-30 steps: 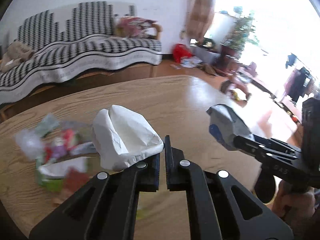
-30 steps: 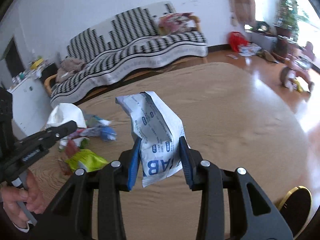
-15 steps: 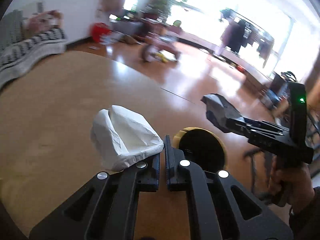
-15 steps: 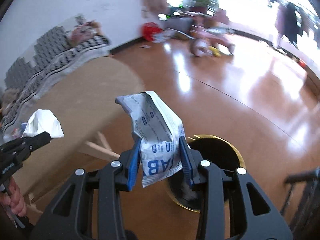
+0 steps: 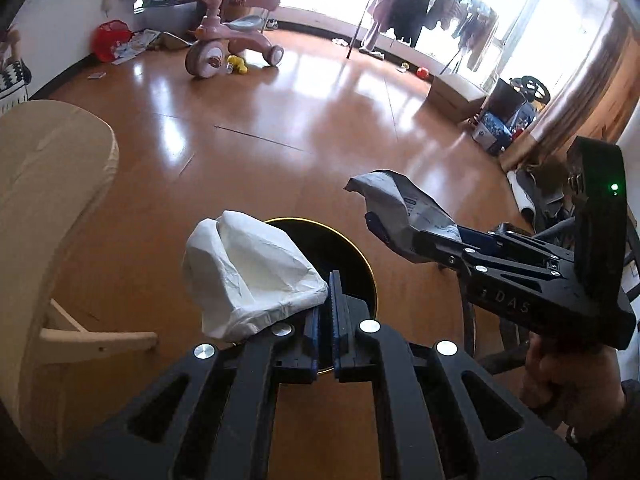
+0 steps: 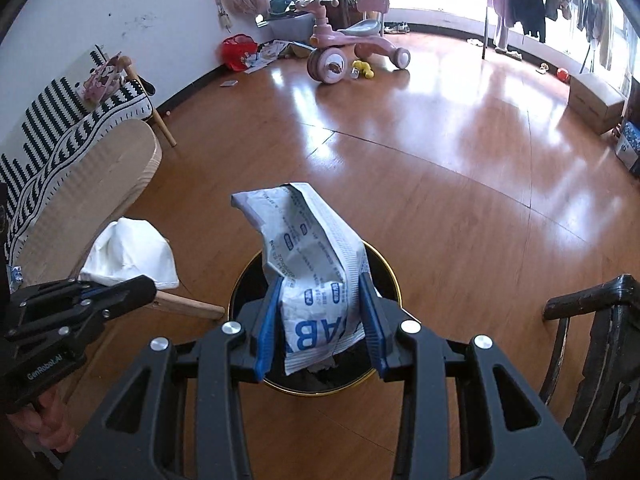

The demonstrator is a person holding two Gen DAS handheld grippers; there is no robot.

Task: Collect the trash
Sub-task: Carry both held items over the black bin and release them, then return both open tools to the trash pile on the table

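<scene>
**Both tools brought over the bin**

The table (image 5: pixel 48 184), beneath both tools a second ago, is now left behind to the left. A black gold-rimmed bin (image 6: pixel 384 376) lies under them, dark scraps inside. White crumpled paper (image 5: pixel 248 276) is pinched in the clenched left tool (image 5: pixel 328 312); a printed wrapper (image 6: pixel 316 276) is gripped by the downward-tilted right tool (image 6: pixel 320 332).

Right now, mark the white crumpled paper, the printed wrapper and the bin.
white crumpled paper (image 5: pixel 248 272): left wrist view, middle of the crumpled bulge.
printed wrapper (image 6: pixel 316 276): right wrist view, printed face between the pads.
bin (image 6: pixel 394 280): right wrist view, gold rim, right side.
</scene>
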